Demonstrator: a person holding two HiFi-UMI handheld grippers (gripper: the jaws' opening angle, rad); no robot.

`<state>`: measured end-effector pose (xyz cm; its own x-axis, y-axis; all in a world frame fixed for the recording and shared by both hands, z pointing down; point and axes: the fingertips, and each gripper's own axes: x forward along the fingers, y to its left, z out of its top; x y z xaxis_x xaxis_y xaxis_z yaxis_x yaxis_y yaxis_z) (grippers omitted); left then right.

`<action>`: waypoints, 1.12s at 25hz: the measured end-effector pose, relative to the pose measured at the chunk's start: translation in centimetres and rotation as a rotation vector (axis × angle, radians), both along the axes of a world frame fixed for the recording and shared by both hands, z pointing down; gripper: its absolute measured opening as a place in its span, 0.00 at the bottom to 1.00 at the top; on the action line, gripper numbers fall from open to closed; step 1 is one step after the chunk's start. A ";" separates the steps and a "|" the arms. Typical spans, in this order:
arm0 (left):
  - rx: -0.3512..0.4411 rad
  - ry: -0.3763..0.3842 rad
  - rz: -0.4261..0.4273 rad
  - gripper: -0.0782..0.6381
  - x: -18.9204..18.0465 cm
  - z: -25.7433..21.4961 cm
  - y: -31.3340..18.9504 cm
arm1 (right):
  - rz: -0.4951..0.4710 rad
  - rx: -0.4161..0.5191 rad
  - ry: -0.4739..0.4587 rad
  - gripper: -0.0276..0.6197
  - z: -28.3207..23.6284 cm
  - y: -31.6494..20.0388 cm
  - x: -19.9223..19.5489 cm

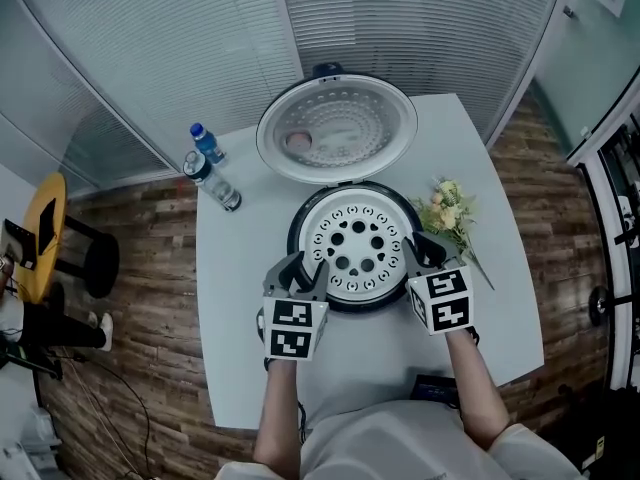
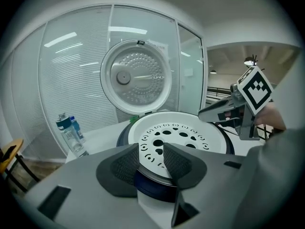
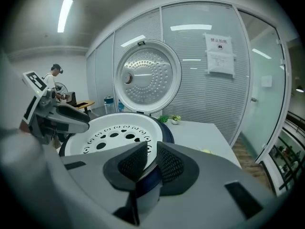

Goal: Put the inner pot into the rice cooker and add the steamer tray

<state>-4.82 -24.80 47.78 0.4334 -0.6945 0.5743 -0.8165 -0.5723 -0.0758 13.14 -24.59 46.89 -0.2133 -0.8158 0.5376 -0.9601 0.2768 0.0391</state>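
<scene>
Steamer tray [image 1: 356, 248] in rice cooker [image 1: 298, 230], left gripper [image 1: 308, 266] jaws released astride its rim, right gripper [image 1: 418, 248] jaws clenching it.

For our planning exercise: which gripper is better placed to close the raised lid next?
Probably the left gripper: its jaws stand open around the rim of the white perforated steamer tray; the right gripper pinches it.

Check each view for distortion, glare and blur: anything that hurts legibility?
Head view: even, soft light, sharp, holes in the steamer tray readable; mild bowing of the blinds at the edges. Left gripper view: heavy fisheye, black vignetted corners, bright light streaks on the glass wall. Right gripper view: same fisheye and vignette, one bright ceiling light strip, no blur.
</scene>
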 end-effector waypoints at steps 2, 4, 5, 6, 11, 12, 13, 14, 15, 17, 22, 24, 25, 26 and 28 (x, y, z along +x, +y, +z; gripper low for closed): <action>-0.001 0.004 -0.001 0.32 0.0 0.0 -0.1 | 0.002 0.001 0.001 0.15 0.0 -0.1 0.0; 0.001 0.002 -0.001 0.32 0.1 0.1 0.1 | 0.002 0.003 0.000 0.15 0.0 0.1 0.1; 0.004 -0.001 -0.001 0.32 0.1 0.1 0.2 | 0.001 0.004 -0.002 0.15 0.1 0.3 0.1; 0.012 -0.008 -0.004 0.32 0.0 0.0 0.3 | -0.001 0.004 -0.004 0.15 0.1 0.4 0.1; 0.100 -0.035 -0.043 0.31 -1.4 -1.5 0.6 | -0.016 0.024 -0.018 0.15 -0.7 1.3 0.3; 0.105 -0.018 -0.049 0.30 -1.5 -1.9 0.9 | -0.017 0.039 -0.033 0.14 -1.2 1.6 0.3; 0.110 -0.001 -0.054 0.30 -1.7 -2.3 1.1 | -0.016 0.053 -0.054 0.14 -1.7 1.9 0.3; 0.114 0.014 -0.059 0.30 -1.8 -2.7 1.2 | -0.015 0.064 -0.081 0.14 -2.2 2.1 0.2; 0.117 0.029 -0.062 0.30 -1.9 -3.1 1.4 | -0.015 0.071 -0.113 0.14 -2.6 2.5 0.0; 0.116 0.063 -0.061 0.29 -1.7 -3.9 2.3 | -0.025 0.066 -0.189 0.13 -3.2 3.7 -0.3; 0.117 0.177 0.000 0.22 0.6 -5.4 5.8 | -0.037 0.056 -0.378 0.08 -4.3 7.3 0.1; 0.128 0.226 0.027 0.19 1.3 -6.1 7.2 | -0.042 0.082 -0.413 0.08 -5.0 8.6 0.2; 0.130 0.249 0.036 0.17 1.7 -6.4 7.9 | -0.048 0.091 -0.423 0.08 -5.4 9.4 0.2; 0.131 0.269 0.042 0.16 2.0 -6.6 8.4 | -0.054 0.098 -0.423 0.08 -5.6 10.2 0.3; 0.126 0.306 0.043 0.14 2.5 -7.0 9.3 | -0.055 0.101 -0.393 0.07 -5.8 11.5 0.7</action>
